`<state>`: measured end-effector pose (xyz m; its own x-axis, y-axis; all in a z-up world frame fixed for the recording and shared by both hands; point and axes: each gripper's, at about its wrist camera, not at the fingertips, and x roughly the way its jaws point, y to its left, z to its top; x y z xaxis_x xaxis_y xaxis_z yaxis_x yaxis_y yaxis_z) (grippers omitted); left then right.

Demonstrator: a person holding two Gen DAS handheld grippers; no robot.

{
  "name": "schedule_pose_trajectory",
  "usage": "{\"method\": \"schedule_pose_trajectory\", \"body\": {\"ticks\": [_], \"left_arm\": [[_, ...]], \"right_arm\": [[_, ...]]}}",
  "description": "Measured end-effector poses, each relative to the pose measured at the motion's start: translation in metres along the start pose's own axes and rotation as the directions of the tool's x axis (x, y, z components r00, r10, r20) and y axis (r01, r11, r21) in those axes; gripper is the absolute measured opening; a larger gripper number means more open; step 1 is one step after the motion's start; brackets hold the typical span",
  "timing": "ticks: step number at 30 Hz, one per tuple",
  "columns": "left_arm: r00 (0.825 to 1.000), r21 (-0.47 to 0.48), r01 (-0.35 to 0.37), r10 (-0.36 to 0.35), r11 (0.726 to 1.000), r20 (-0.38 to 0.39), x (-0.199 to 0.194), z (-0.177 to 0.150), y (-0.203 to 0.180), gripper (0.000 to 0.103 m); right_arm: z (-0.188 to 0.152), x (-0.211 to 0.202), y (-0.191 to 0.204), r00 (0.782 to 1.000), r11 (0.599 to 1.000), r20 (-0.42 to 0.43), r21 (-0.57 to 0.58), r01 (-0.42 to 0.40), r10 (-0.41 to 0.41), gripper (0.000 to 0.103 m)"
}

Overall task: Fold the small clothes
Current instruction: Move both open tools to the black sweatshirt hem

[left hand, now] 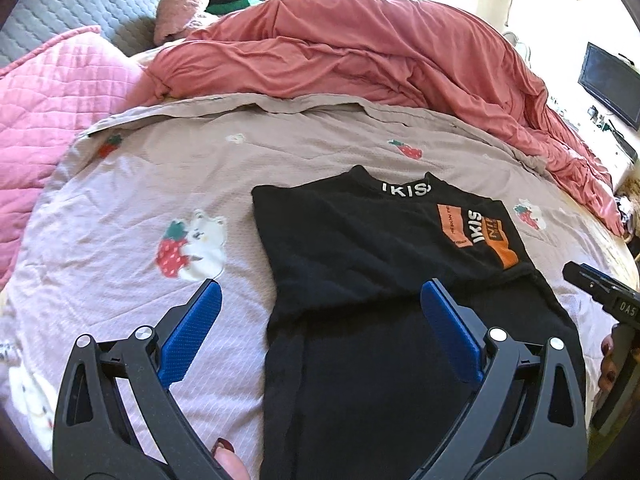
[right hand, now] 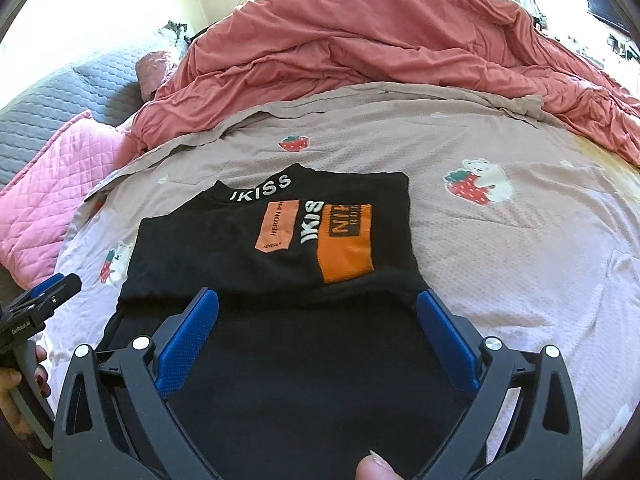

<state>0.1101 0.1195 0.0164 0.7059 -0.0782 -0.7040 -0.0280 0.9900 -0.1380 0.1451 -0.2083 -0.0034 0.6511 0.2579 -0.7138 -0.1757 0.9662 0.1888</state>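
A black shirt [left hand: 360, 248] with white lettering and orange patches lies flat on the bed, its sides folded in to a narrow strip, collar at the far end; it also shows in the right wrist view [right hand: 248, 264]. My left gripper [left hand: 320, 292] is open and empty, hovering above the shirt's near left edge, one finger over the sheet. My right gripper [right hand: 318, 300] is open and empty above the shirt's lower half. Each gripper shows at the edge of the other's view, the right gripper [left hand: 600, 292] and the left gripper [right hand: 44, 300].
The shirt lies on a beige sheet [left hand: 160, 184] printed with strawberries and bears. A rumpled red duvet [left hand: 360, 52] is heaped behind it. A pink quilted pillow [left hand: 44, 120] lies at the left. A dark screen [left hand: 610, 84] stands at the far right.
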Motion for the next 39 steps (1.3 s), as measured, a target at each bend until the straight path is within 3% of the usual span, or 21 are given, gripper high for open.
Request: {"method": "schedule_pose_trajectory", "body": {"ticks": [6, 15, 30, 39], "left_arm": [[1.000, -0.033, 0.018, -0.018, 0.999, 0.023, -0.023, -0.020, 0.002, 0.093], [1.000, -0.051, -0.013, 0.014, 0.999, 0.027, -0.048, -0.039, 0.007, 0.093], [0.997, -0.127, -0.061, 0.054, 0.990, -0.057, -0.062, -0.079, 0.034, 0.093], [0.993, -0.171, -0.022, 0.002, 0.985, -0.115, -0.060, -0.102, 0.038, 0.093]], "right_arm": [[-0.009, -0.017, -0.016, 1.000, 1.000, -0.002, 0.023, -0.008, 0.008, 0.098], [-0.027, -0.043, -0.039, 1.000, 0.999, -0.006, 0.032, 0.004, -0.004, 0.098], [-0.062, -0.065, -0.064, 0.999, 0.998, -0.049, 0.052, 0.020, -0.017, 0.098], [-0.087, -0.070, -0.075, 0.993, 0.998, -0.101, 0.034, 0.057, -0.053, 0.098]]}}
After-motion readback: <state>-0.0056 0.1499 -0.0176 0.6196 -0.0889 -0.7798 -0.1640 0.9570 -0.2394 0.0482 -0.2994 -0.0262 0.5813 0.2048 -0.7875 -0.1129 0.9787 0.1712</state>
